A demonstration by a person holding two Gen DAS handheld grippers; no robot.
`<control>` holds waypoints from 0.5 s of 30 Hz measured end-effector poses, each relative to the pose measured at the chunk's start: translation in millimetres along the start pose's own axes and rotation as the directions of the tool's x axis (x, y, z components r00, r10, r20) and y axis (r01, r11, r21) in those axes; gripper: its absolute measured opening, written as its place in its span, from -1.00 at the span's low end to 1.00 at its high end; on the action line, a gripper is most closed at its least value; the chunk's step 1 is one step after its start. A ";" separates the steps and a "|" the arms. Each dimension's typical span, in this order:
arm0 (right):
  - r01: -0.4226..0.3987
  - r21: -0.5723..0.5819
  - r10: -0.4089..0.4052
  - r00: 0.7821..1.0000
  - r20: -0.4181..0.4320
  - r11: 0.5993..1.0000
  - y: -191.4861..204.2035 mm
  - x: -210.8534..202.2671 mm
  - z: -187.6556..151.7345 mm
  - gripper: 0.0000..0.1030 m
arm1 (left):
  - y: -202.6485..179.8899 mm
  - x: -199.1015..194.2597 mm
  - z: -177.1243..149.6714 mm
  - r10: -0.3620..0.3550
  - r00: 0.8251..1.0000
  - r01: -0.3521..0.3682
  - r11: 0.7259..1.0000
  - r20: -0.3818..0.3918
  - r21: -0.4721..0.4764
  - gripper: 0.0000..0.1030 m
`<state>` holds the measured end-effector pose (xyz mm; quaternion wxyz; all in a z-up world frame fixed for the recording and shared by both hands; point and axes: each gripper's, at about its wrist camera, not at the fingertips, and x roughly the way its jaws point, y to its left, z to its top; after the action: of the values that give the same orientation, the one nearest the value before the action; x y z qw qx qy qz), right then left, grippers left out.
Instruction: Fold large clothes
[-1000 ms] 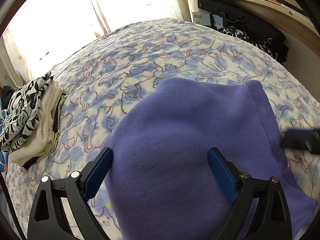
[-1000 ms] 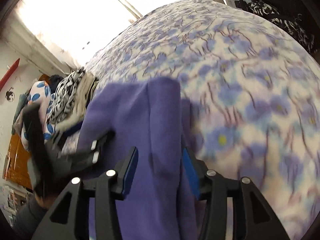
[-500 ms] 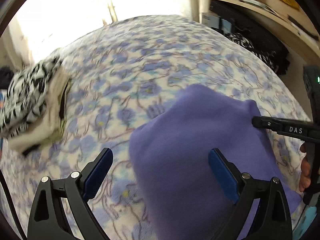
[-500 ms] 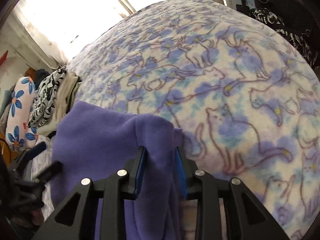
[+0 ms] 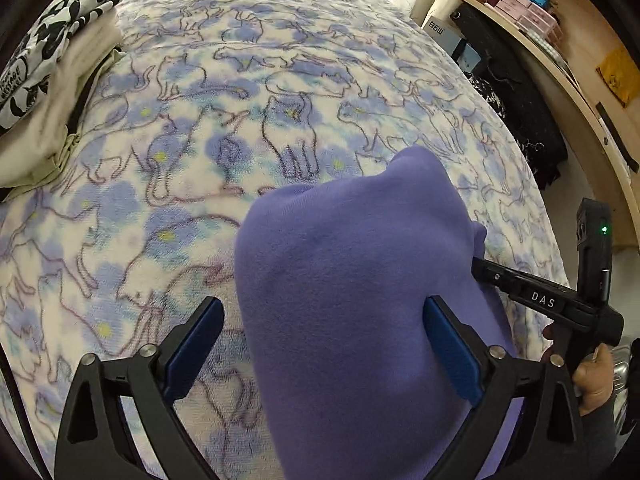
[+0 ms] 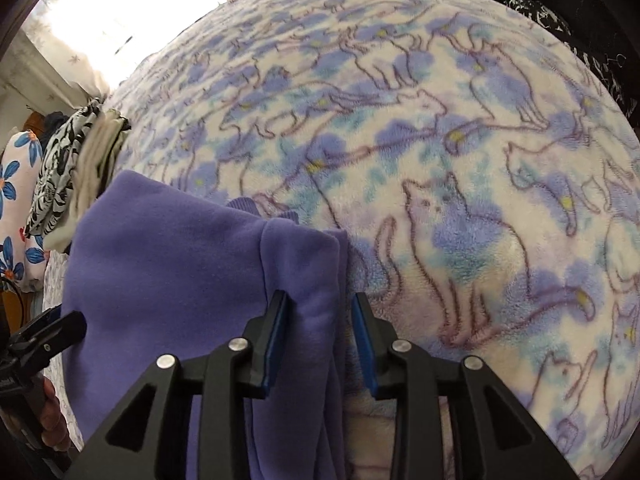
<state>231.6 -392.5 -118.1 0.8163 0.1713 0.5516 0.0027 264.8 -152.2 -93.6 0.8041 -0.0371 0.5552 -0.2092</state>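
A purple fleece garment (image 5: 352, 280) lies on the cat-print blanket (image 5: 248, 120), bunched near me. My left gripper (image 5: 324, 344) is open, its jaws wide apart over the garment's near part, holding nothing. My right gripper (image 6: 316, 344) is narrowly closed on the garment's folded right edge (image 6: 304, 264); fabric fills the gap between the jaws. The right gripper also shows in the left wrist view (image 5: 532, 296) at the garment's right side. The left gripper's tip shows in the right wrist view (image 6: 44, 340).
A stack of folded clothes (image 5: 48, 80), black-and-white print on top, lies at the far left of the bed. A wooden shelf (image 5: 580, 52) with boxes and dark bags stands on the right. A flowered pillow (image 6: 16, 200) lies left.
The right gripper closed on the garment's edge and pulled it toward me. The garment bunched up narrower. The left gripper stayed open and shifted, so more blanket shows.
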 end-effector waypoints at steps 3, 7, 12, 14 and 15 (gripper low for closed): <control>0.025 0.000 -0.025 1.000 -0.010 1.000 -4.0 6.9 0.6 -0.08 | 0.7 3.5 0.6 -0.009 1.000 0.009 1.000 0.000 -0.002 0.99; 0.014 0.022 -0.014 1.000 -0.019 1.000 -9.9 10.1 1.2 0.00 | 4.6 5.8 2.1 -0.042 0.999 0.042 0.999 -0.007 -0.028 0.99; 0.037 0.001 -0.037 0.999 -0.005 0.999 -3.7 1.3 1.1 0.01 | 4.7 -3.0 1.0 -0.028 1.000 0.028 0.999 -0.001 -0.025 0.99; 0.061 -0.025 -0.061 0.998 0.017 0.998 2.9 -7.2 0.5 0.02 | 3.8 -9.6 0.4 -0.004 1.000 0.004 1.000 -0.003 -0.021 0.99; 0.071 -0.033 -0.070 0.997 0.024 0.997 6.3 -11.8 0.3 0.02 | 3.9 -12.2 0.3 0.006 1.000 -0.006 1.000 -0.005 -0.021 0.99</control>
<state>228.4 -389.0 -105.7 0.8248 0.1377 0.5480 -0.0187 262.5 -144.1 -83.9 0.8030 -0.0433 0.5593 -0.2011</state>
